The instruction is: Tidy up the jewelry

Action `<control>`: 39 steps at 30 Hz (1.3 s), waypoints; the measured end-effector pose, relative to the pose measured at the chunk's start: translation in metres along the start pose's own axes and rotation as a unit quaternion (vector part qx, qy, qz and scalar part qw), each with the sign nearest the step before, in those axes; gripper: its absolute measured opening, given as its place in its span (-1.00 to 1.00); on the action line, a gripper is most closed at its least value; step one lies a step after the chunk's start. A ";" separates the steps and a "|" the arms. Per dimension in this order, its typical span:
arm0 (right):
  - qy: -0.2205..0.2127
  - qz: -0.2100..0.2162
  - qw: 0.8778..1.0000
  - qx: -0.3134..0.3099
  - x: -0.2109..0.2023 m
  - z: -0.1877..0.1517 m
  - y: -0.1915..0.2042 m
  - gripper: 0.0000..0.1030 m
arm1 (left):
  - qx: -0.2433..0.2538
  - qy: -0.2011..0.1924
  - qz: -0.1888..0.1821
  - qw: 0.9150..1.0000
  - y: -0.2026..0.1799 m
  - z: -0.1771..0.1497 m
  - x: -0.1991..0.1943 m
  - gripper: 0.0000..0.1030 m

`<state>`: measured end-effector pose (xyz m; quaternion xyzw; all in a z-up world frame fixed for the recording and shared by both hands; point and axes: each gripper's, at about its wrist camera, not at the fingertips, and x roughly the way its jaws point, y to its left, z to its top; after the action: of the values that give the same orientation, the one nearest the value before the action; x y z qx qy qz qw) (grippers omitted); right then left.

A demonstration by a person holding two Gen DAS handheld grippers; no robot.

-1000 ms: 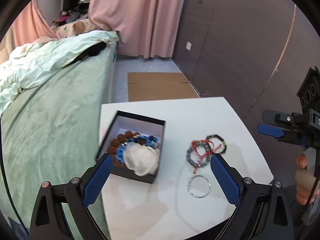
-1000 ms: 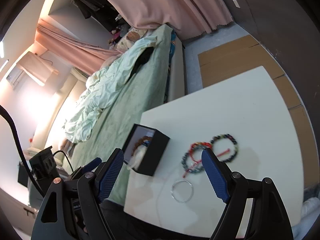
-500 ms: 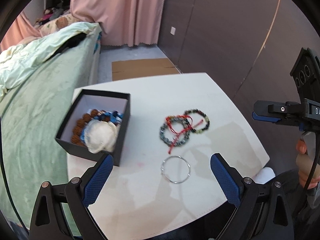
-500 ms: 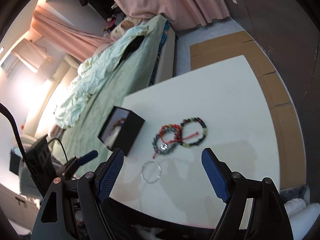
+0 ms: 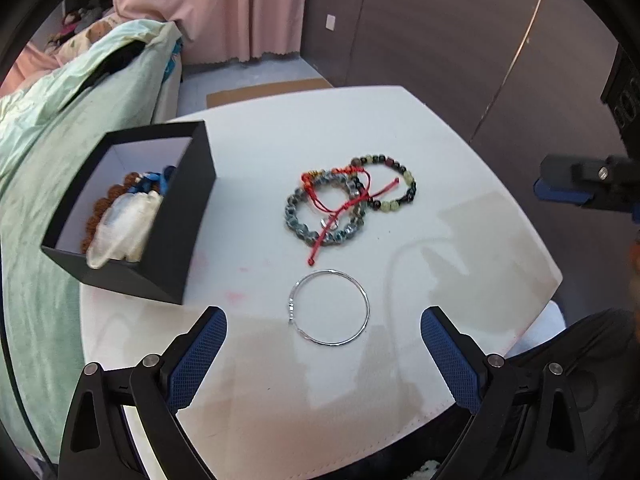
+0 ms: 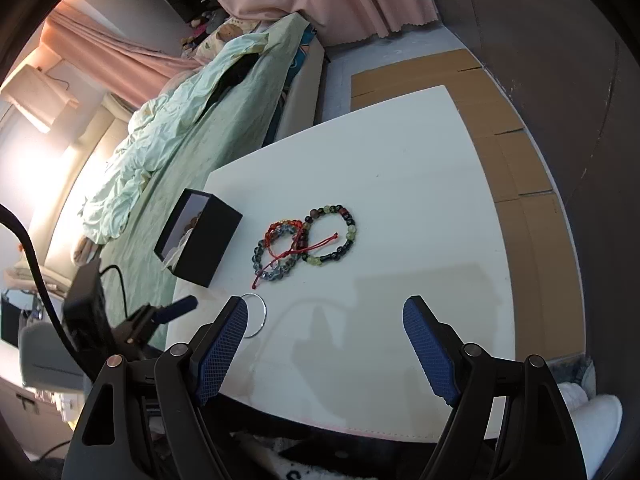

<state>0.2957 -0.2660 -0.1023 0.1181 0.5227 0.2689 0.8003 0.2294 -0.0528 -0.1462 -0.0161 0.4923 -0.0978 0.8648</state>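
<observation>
A black open box (image 5: 176, 220) on the white table (image 5: 280, 380) holds a brown bead bracelet, blue pieces and a pale pouch (image 5: 124, 224). Right of it lie a grey-blue bead bracelet (image 5: 294, 222), a red cord bracelet (image 5: 344, 204) and a dark green bead bracelet (image 5: 404, 184), overlapping. A thin silver bangle (image 5: 328, 307) lies nearer. My left gripper (image 5: 323, 320) is open and empty, just above the bangle's near side. My right gripper (image 6: 325, 312) is open and empty over the table's near edge; the box (image 6: 200, 236), bracelets (image 6: 304, 240) and bangle (image 6: 258, 316) show in its view.
A bed with a green cover (image 5: 36, 168) runs along the table's left side. Pink curtains (image 5: 224, 8) and a dark panelled wall (image 5: 440, 32) stand behind. Flat cardboard (image 6: 480, 92) lies on the floor beyond the table. The right gripper's body (image 5: 588, 184) hangs at the right.
My left gripper has moved right and closer to the table, from in front of the box to over the silver bangle. The right gripper has drawn nearer the table too.
</observation>
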 end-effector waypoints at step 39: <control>0.022 0.015 0.999 0.028 0.064 0.028 0.020 0.08 | -0.005 -0.043 0.024 0.999 0.027 0.025 -0.036 -0.76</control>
<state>0.3348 -0.2111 -0.1302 0.1423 0.5457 0.2682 0.7810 0.2371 -0.0209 -0.1061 -0.0128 0.4550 -0.0739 0.8873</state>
